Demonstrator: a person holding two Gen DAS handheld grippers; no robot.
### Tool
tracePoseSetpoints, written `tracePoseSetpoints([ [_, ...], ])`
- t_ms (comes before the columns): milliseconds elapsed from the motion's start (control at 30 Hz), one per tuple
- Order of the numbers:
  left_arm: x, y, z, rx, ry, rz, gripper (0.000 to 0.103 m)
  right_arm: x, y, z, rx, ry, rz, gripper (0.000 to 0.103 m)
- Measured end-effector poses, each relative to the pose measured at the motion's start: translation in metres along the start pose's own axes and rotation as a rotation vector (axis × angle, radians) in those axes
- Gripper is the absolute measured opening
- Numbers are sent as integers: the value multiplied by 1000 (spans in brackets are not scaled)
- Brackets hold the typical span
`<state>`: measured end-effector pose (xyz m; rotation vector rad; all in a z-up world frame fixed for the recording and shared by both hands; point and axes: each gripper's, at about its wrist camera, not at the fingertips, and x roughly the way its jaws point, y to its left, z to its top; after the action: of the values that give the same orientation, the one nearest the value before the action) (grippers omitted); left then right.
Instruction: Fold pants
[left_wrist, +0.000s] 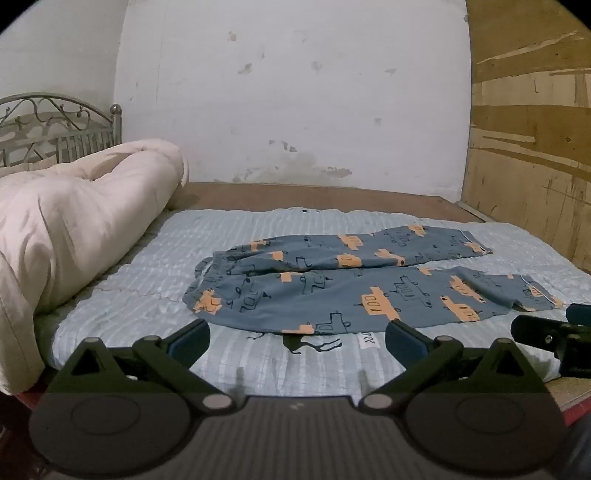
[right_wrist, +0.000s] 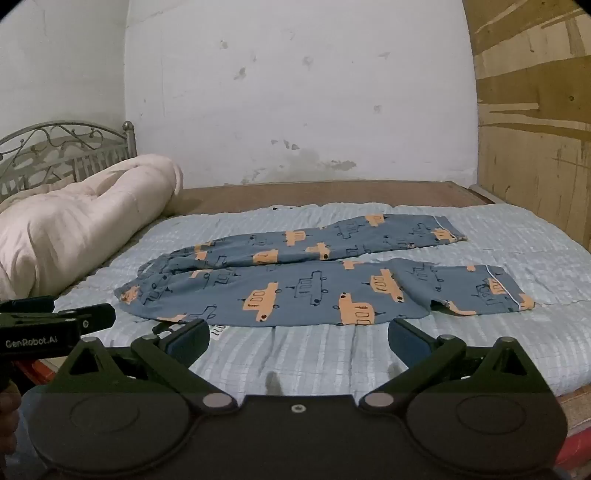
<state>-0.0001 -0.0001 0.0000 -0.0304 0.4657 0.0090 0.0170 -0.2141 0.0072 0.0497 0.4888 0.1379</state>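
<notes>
Left gripper (left_wrist: 297, 338) and right gripper (right_wrist: 298, 334), fingers spread wide and empty, hover just short of blue-grey cotton pants with orange buses (right_wrist: 314, 284), lying crosswise ahead, waistband leftward.

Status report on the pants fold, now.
Left gripper and right gripper: jaws wide open, empty, short of the cloth. Pants flat on the bed cover, unfolded, legs apart. Rolled duvet off to the side, not blocking.
</notes>
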Motion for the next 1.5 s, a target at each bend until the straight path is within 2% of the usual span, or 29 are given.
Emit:
tracePoseSetpoints([
  [1500, -4, -1, 2, -3, -3, -16, 103, -3, -3, 1, 14, -6, 5, 102],
])
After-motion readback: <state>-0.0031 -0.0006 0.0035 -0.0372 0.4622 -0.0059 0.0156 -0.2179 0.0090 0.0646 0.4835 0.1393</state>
